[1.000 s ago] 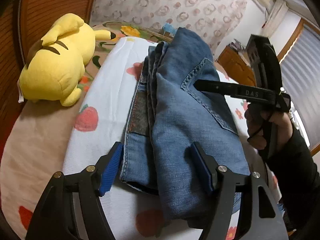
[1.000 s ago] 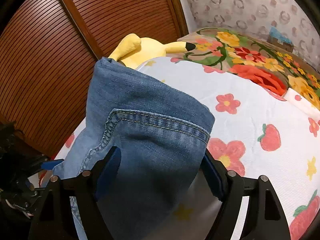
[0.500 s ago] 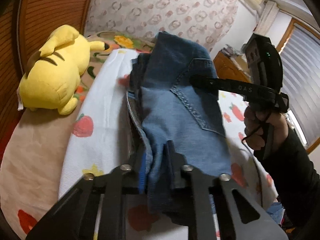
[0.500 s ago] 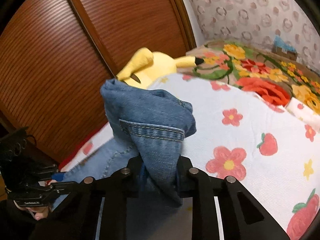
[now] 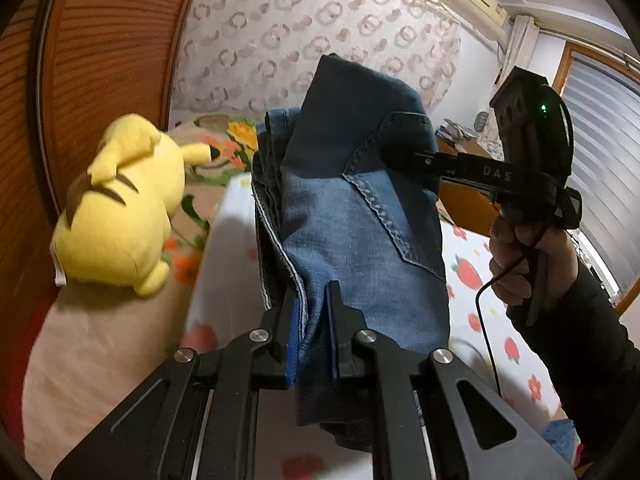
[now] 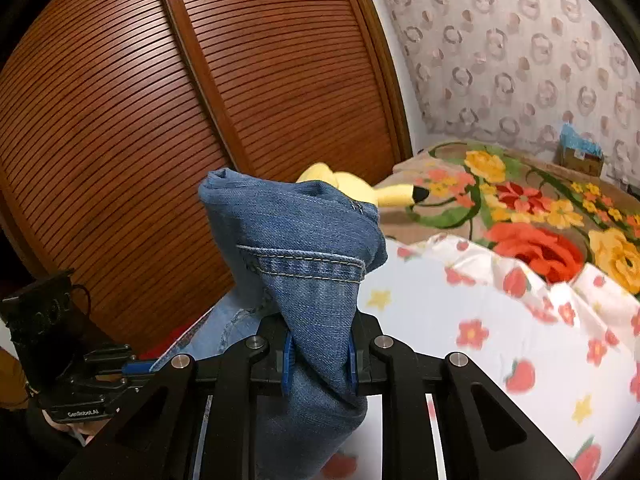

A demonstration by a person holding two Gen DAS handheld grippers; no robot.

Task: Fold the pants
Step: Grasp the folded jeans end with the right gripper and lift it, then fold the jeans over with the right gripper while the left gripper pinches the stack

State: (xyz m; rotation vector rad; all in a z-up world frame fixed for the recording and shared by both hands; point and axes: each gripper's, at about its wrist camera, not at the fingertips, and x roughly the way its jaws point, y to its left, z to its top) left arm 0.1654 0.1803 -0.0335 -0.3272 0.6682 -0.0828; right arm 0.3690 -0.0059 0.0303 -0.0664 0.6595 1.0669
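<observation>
Left black two-finger gripper (image 5: 313, 328): blue-padded fingers (image 5: 293, 336) drawn close together, clamped on a fold of the folded blue denim pants (image 5: 360, 224), linkage arms angled inward. Right black two-finger gripper (image 6: 318, 354): fingers likewise closed, pinching the bunched denim between blue pads (image 6: 286, 354). In the left wrist view, the right gripper reaches in from the right side, its fingers horizontal and gripping the far edge of the denim; the person's bare right hand (image 5: 528, 256) wraps its handle, forearm in a dark sleeve.
</observation>
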